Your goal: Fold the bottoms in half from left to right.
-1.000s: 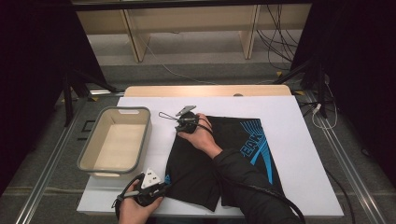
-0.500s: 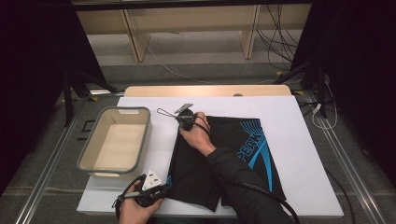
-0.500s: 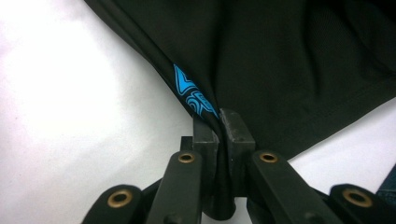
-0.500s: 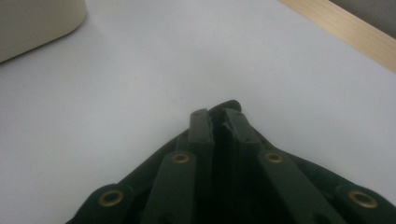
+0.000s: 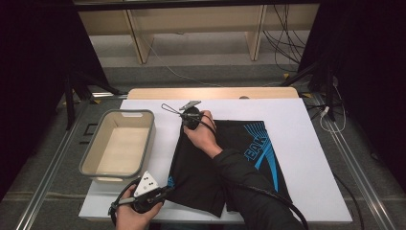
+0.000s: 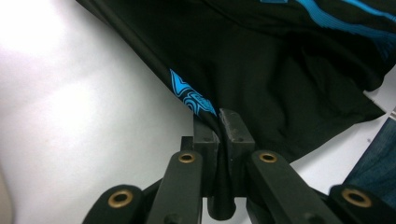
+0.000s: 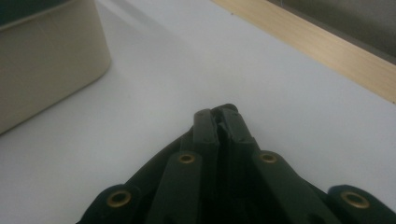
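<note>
Black shorts (image 5: 239,158) with blue graphics lie flat on the white table (image 5: 311,143). My left gripper (image 5: 167,190) is at the near left corner of the cloth. In the left gripper view its jaws are shut (image 6: 219,123) on the hem of the shorts (image 6: 280,70), beside a blue logo. My right gripper (image 5: 186,123) is at the far left corner. Its jaws (image 7: 218,116) have just been closing and now pinch a fold of black cloth at their tips.
A beige bin (image 5: 148,143) stands on the table to the left of the shorts, and its wall shows in the right gripper view (image 7: 42,60). A wooden strip (image 5: 210,92) runs along the table's far edge. A sleeved forearm crosses the shorts.
My right gripper has lifted slightly at the far corner of the shorts. The left gripper has stayed where it was, still gripping the near corner.
</note>
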